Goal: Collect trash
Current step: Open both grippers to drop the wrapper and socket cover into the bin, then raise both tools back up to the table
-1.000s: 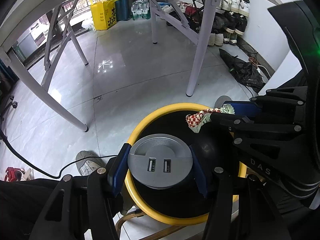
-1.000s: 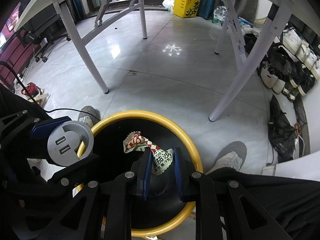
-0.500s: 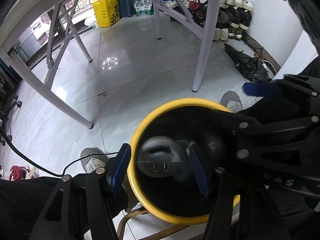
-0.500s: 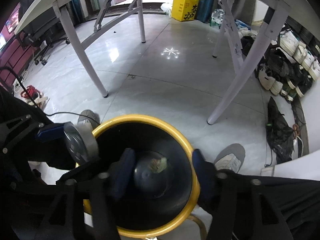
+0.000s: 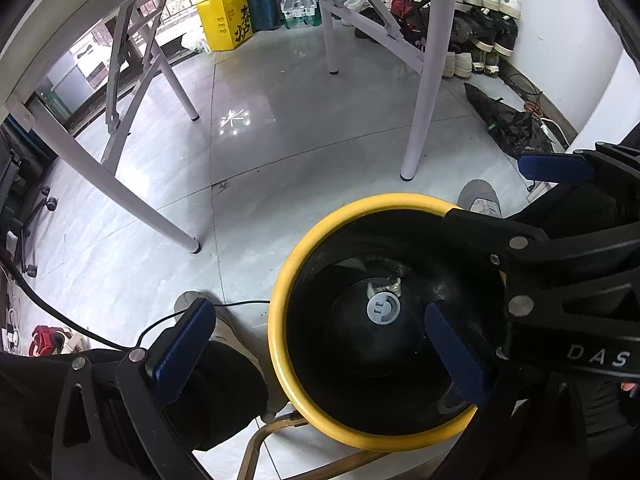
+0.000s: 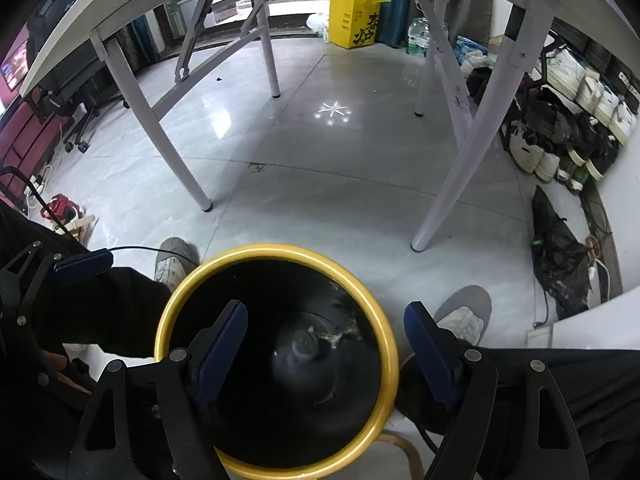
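Both your grippers hover over the yellow-rimmed bin. Your left gripper has its jaws spreading wide, nothing between them; your right gripper is also opening, empty. The grey round USB hub and crumpled wrapper lie at the bin's bottom.

White table legs on grey tiled floor; yellow box far back; shoes racked at right wall.

Glossy grey tiled floor, white table legs, yellow box
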`<state>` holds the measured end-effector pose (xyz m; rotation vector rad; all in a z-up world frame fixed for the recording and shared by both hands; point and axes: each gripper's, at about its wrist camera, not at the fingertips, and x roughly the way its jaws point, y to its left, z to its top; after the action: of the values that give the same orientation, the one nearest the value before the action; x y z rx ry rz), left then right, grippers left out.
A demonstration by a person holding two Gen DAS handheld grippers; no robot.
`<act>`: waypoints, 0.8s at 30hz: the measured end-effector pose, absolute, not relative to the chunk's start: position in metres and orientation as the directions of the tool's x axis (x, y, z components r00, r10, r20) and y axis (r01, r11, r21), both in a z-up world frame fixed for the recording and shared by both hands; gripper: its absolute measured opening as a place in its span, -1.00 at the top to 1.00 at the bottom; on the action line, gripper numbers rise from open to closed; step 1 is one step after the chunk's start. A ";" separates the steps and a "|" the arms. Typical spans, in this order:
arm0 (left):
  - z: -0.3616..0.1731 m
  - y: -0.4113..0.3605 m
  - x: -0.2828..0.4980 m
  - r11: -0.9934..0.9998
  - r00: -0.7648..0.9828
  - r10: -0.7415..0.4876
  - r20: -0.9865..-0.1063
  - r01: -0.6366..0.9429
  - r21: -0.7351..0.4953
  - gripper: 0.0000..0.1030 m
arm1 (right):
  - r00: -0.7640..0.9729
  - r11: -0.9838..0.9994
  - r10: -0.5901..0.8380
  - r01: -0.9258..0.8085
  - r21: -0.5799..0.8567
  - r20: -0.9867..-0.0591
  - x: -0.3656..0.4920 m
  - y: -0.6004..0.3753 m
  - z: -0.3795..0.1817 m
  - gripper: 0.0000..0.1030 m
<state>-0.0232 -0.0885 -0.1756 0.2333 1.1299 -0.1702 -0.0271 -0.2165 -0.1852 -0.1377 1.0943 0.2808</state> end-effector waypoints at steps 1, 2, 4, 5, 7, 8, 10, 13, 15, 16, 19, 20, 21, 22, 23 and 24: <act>-0.175 -0.088 -0.023 0.964 0.418 -0.017 -0.908 0.249 0.097 -0.98 | 0.429 0.956 0.156 -0.291 0.027 -0.890 -0.027 -0.217 -0.185 -0.57; -0.175 -0.087 -0.023 0.965 0.418 -0.018 -0.908 0.245 0.094 -0.98 | 0.430 0.956 0.155 -0.291 0.027 -0.889 -0.027 -0.217 -0.185 -0.57; -0.175 -0.087 -0.022 0.967 0.420 -0.017 -0.907 0.239 0.093 -0.98 | 0.432 0.957 0.155 -0.289 0.026 -0.888 -0.027 -0.217 -0.185 -0.57; -0.174 -0.086 -0.022 0.967 0.422 -0.017 -0.906 0.236 0.092 -0.98 | 0.435 0.957 0.155 -0.288 0.026 -0.887 -0.027 -0.217 -0.185 -0.57; -0.173 -0.086 -0.022 0.968 0.427 -0.018 -0.904 0.233 0.091 -0.98 | 0.442 0.957 0.157 -0.288 0.026 -0.883 -0.027 -0.216 -0.183 -0.57; -0.173 -0.085 -0.022 0.969 0.432 -0.014 -0.902 0.229 0.095 -0.98 | 0.446 0.957 0.160 -0.289 0.028 -0.881 -0.027 -0.216 -0.182 -0.57; -0.172 -0.085 -0.023 0.969 0.437 -0.009 -0.899 0.227 0.100 -0.98 | 0.454 0.957 0.170 -0.289 0.035 -0.875 -0.028 -0.217 -0.180 -0.57; -0.170 -0.084 -0.024 0.970 0.450 -0.008 -0.893 0.221 0.103 -0.98 | 0.470 0.957 0.185 -0.287 0.048 -0.863 -0.029 -0.218 -0.175 -0.57; -0.169 -0.082 -0.024 0.972 0.458 -0.006 -0.889 0.213 0.103 -0.98 | 0.483 0.957 0.199 -0.284 0.062 -0.853 -0.030 -0.220 -0.171 -0.57; -0.168 -0.082 -0.024 0.972 0.463 -0.007 -0.886 0.210 0.102 -0.98 | 0.492 0.957 0.205 -0.282 0.068 -0.846 -0.030 -0.221 -0.168 -0.57; -0.164 -0.080 -0.025 0.975 0.483 -0.005 -0.876 0.197 0.103 -0.98 | 0.510 0.954 0.237 -0.285 0.098 -0.827 -0.031 -0.222 -0.160 -0.57; -0.162 -0.079 -0.025 0.976 0.492 -0.004 -0.870 0.192 0.105 -0.98 | 0.515 0.952 0.245 -0.287 0.104 -0.822 -0.032 -0.222 -0.157 -0.57; -0.160 -0.079 -0.025 0.976 0.500 -0.004 -0.866 0.190 0.105 -0.98 | 0.521 0.950 0.255 -0.292 0.111 -0.815 -0.033 -0.222 -0.154 -0.57; -0.158 -0.080 -0.025 0.977 0.512 -0.005 -0.859 0.186 0.105 -0.98 | 0.531 0.947 0.266 -0.298 0.116 -0.805 -0.034 -0.221 -0.150 -0.57; -0.156 -0.079 -0.025 0.978 0.520 -0.005 -0.854 0.182 0.106 -0.98 | 0.543 0.945 0.274 -0.305 0.118 -0.793 -0.035 -0.221 -0.144 -0.57; -0.154 -0.080 -0.025 0.978 0.526 -0.006 -0.850 0.181 0.105 -0.98 | 0.553 0.943 0.278 -0.311 0.115 -0.785 -0.036 -0.220 -0.140 -0.57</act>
<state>-0.0252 -0.0797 -0.1542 0.1892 1.0123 -0.1131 -0.0360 -0.2204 -0.1401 -0.0382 0.9212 0.3481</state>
